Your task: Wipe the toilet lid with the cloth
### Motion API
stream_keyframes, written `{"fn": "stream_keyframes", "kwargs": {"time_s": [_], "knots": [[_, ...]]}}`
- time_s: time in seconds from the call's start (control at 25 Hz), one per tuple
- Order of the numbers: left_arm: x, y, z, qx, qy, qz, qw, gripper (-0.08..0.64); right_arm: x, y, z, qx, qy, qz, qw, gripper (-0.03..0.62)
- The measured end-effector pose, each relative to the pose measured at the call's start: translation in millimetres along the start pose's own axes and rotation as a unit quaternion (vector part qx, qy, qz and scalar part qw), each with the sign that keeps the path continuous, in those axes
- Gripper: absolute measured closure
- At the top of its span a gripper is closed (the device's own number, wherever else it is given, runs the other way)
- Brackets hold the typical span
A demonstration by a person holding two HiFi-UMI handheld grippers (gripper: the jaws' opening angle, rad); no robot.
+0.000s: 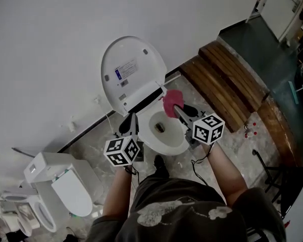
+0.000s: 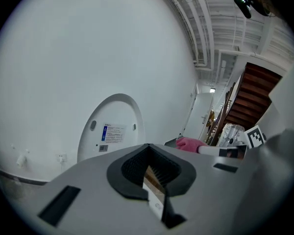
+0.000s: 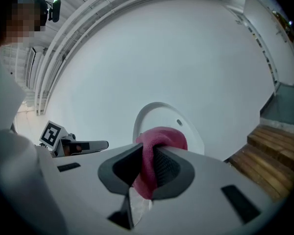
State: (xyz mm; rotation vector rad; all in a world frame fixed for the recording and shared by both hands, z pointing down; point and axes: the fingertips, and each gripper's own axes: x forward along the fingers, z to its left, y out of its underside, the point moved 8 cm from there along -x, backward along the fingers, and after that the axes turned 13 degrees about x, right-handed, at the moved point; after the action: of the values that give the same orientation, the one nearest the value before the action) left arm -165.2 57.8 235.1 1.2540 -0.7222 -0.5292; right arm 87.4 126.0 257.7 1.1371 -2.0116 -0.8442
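Surroundings of a bare washroom
Wooden steps [image 1: 227, 79] run along the white wall [image 1: 65, 24] at right; spare white toilets [image 1: 60, 180] crowd the marbled floor [image 1: 91, 145] at lower left.

lid label [image 1: 125, 70]: print too small to read | person [image 1: 182, 210]: cut off (bottom edge)
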Motion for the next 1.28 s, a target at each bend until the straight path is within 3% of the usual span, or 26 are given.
{"fn": "stream_keyframes", "kwargs": {"time_s": [0.36,0.68,1.0,1.28], "knots": [[52,-5,37,-0.004,0.023,0.012,0.9996,0.554,49,-28,-15,-0.004,0.029,-0.001,1.0,0.543],[75,-12,54,-0.007,0.007,0.01,0.9999,0.554,83,-42,-24,-0.006,0.009,0.011,1.0,0.543],[101,-13,56,-0.033,-0.063,0.002,0.9975,0.554,133,-62,-52,-0.018,-0.056,0.066,0.996,0.543],[123,-22,44,-0.047,-0.165,-0.011,0.9851,0.554,176,-96,-76,-0.066,-0.146,0.134,0.978,0.543]]}}
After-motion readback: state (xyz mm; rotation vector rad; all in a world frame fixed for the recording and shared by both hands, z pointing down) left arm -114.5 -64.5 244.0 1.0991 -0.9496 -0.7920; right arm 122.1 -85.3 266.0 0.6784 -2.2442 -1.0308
